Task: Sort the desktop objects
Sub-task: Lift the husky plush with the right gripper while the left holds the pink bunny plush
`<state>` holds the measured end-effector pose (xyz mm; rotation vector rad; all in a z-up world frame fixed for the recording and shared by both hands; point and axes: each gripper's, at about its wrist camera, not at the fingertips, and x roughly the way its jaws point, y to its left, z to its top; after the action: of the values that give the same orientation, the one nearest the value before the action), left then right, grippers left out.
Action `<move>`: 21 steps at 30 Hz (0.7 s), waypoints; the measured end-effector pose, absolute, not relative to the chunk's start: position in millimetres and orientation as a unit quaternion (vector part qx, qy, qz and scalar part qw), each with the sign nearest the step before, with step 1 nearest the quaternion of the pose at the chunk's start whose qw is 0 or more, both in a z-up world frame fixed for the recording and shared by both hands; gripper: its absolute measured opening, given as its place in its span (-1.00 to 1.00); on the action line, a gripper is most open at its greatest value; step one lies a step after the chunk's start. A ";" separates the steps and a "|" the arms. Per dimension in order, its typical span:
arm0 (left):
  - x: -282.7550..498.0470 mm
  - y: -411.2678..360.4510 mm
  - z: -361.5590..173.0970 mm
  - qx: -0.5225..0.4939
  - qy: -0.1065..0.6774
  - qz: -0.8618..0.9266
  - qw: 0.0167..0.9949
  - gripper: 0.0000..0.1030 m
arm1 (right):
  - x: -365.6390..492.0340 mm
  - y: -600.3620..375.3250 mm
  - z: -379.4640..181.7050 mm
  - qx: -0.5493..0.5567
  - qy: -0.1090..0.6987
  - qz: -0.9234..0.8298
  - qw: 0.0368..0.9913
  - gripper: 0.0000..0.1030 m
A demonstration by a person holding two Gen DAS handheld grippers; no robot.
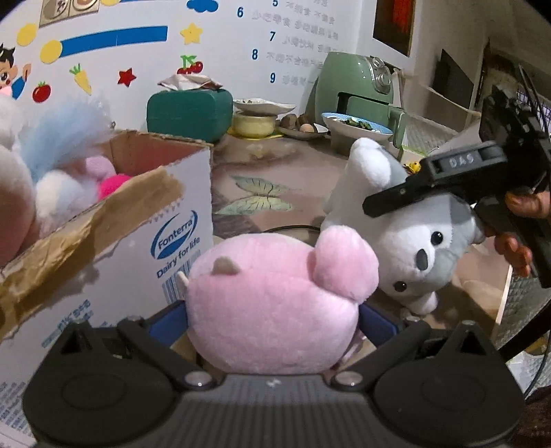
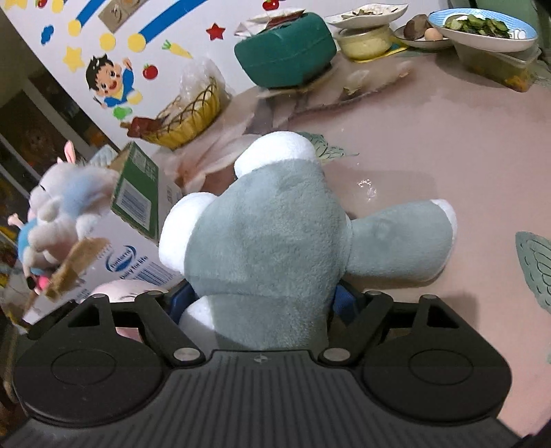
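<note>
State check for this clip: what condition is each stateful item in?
Left tongs: shut on pink plush.
Right tongs: shut on grey plush.
Cardboard box: open, flaps up, soft toys inside.
Blue-rimmed bowl: filled with greens.
</note>
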<state>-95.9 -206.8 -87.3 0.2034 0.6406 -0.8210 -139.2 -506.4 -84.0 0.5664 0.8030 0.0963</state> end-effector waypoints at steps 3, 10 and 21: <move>-97.6 -211.7 -87.2 0.111 0.299 -0.391 0.863 1.00 | -140.2 -506.0 -83.1 0.270 0.387 0.050 0.880 0.95; -96.9 -220.3 -87.3 0.115 0.285 -0.385 0.871 1.00 | -138.5 -501.7 -85.6 0.265 0.392 0.052 0.879 0.95; -92.6 -199.4 -74.1 0.009 0.288 -0.387 0.876 0.91 | -144.8 -520.0 -90.3 0.345 0.369 0.061 0.861 0.95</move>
<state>-92.6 -199.4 -74.1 0.0191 0.6020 -0.8085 -144.8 -520.0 -90.3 0.7234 0.7734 0.1277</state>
